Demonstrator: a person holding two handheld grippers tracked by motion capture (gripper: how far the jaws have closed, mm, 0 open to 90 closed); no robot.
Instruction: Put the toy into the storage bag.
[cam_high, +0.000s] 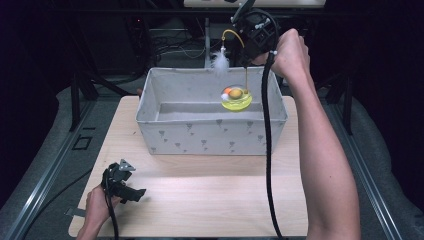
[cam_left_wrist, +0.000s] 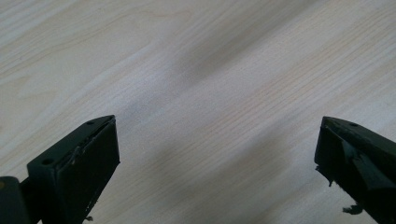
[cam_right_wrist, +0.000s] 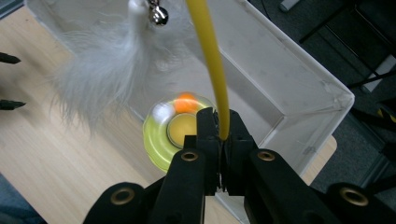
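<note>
Right tongs (cam_high: 248, 50) raised above the far right corner of the grey fabric box (cam_high: 210, 132), pressed together on the thin yellow wand (cam_right_wrist: 211, 60) of a cat toy — wand pinched between the pads (cam_right_wrist: 208, 126), seen close in the right gripper view. Wand arching up and left in the high view, white feather tuft (cam_high: 219, 63) and small bell (cam_right_wrist: 158, 17) dangling from its tip, over the box's back rim. Toy's round yellow base (cam_high: 236, 98) hanging over the box interior near the right end, orange ball (cam_right_wrist: 186, 102) in its ring track; whether base touches the box floor cannot be told. Left tongs (cam_high: 131, 192) low at the near left of the wooden counter (cam_high: 210, 200), held in a hand (cam_high: 97, 204), well apart from the box. In the left gripper view, tongs spread wide, bare wood grain between them.
</note>
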